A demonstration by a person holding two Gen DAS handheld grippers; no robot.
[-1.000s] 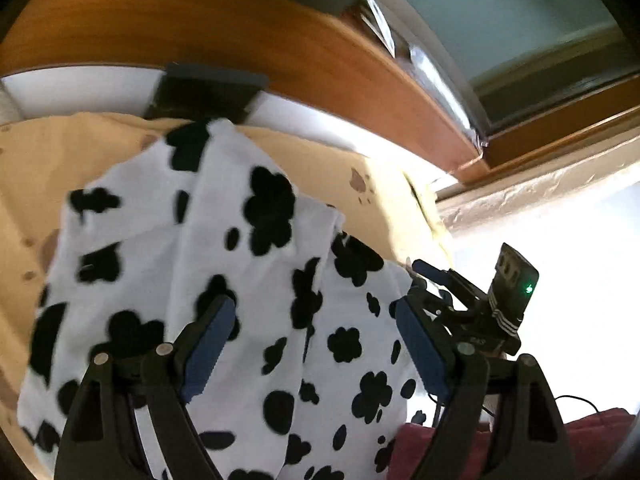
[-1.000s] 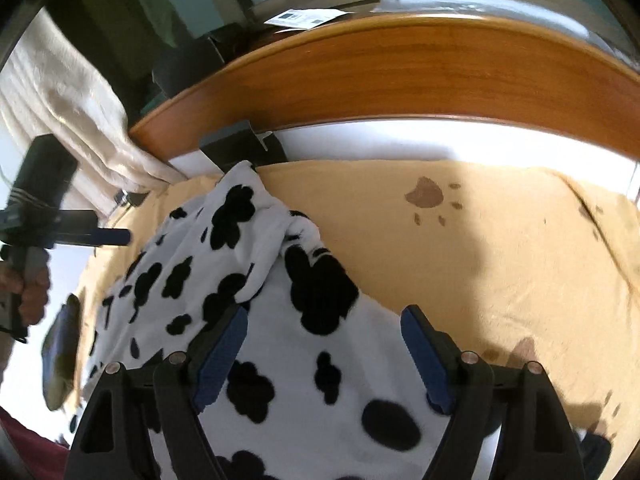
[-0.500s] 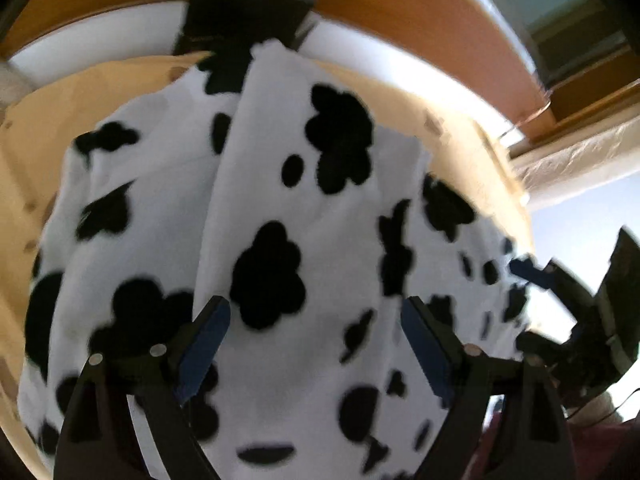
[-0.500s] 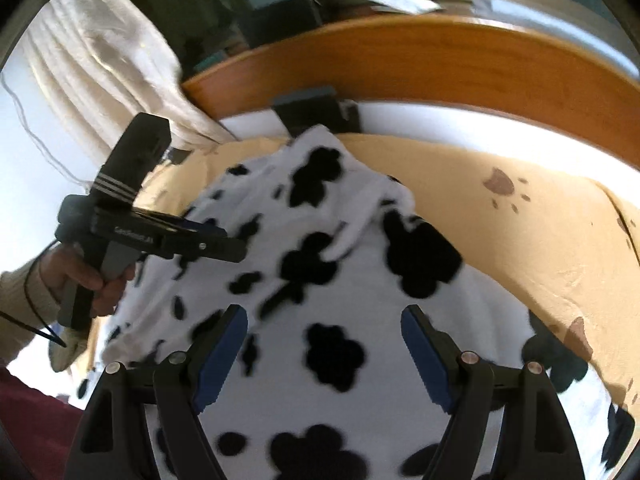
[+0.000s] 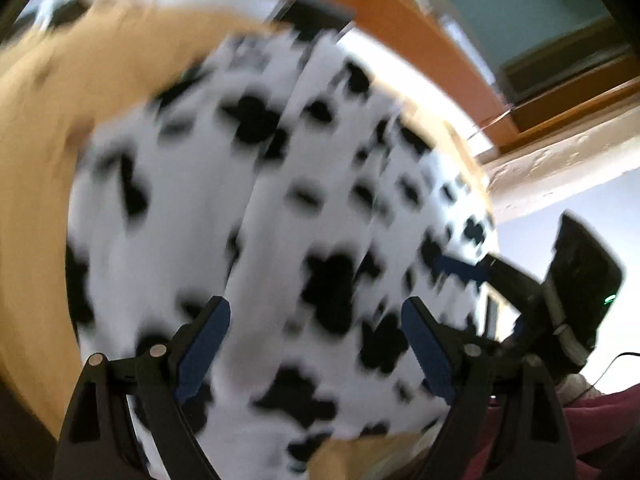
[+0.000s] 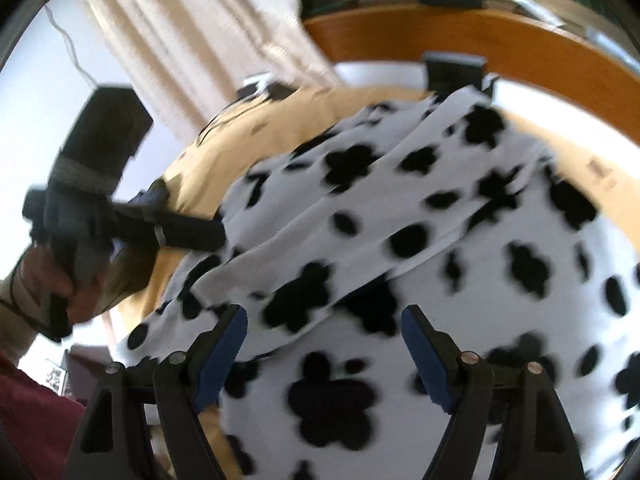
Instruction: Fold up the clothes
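A fleecy white garment (image 5: 304, 208) with black blotches is spread on a tan bedsheet (image 5: 44, 128) beneath both wide-open, empty tongs (image 5: 316, 340) (image 6: 324, 344).

Each wrist camera looks forward and steeply down between its own blue-padded fingers, close over the cow-print garment (image 5: 280, 200); the left view catches the right gripper (image 5: 472, 272) at its right edge; the right view catches the left gripper (image 6: 192, 236) at its left; both share the wooden headboard (image 6: 520, 52).
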